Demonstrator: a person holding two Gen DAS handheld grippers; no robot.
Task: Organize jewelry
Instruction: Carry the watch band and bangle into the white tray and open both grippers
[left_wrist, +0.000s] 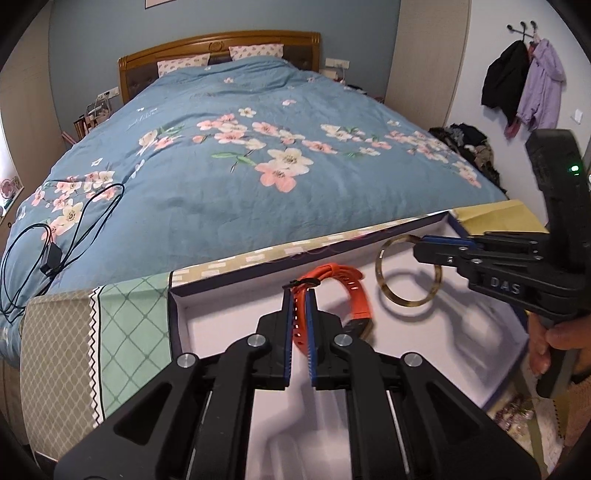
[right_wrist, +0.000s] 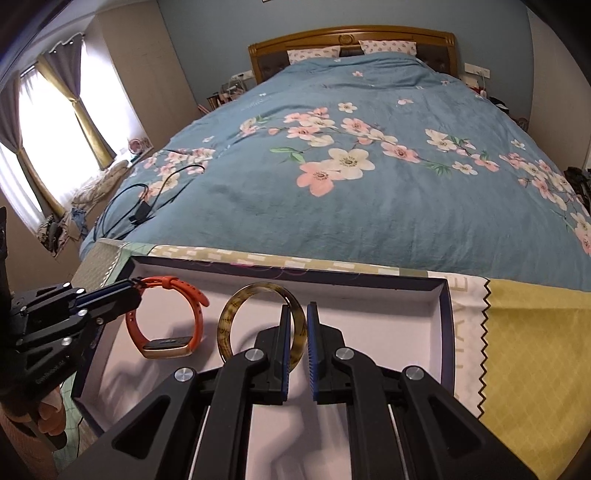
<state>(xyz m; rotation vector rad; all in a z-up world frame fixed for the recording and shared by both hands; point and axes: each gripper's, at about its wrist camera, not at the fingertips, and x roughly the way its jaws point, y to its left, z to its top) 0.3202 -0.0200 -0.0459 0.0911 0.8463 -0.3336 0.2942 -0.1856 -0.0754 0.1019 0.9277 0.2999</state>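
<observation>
The left tongs (left_wrist: 300, 295) are clamped on the orange watch's (left_wrist: 341, 291) strap, over the white box's (right_wrist: 441, 317) left end. Beside it the right tongs (right_wrist: 295, 314) pinch the tortoiseshell bangle (right_wrist: 236, 306), both upright above the floor; the bed (right_wrist: 332, 206) lies beyond.

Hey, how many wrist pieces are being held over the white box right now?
2. The orange silicone watch band hangs from the left gripper at the box's left; the tortoiseshell bangle is pinched by the right gripper beside it. None seems hidden.
</observation>
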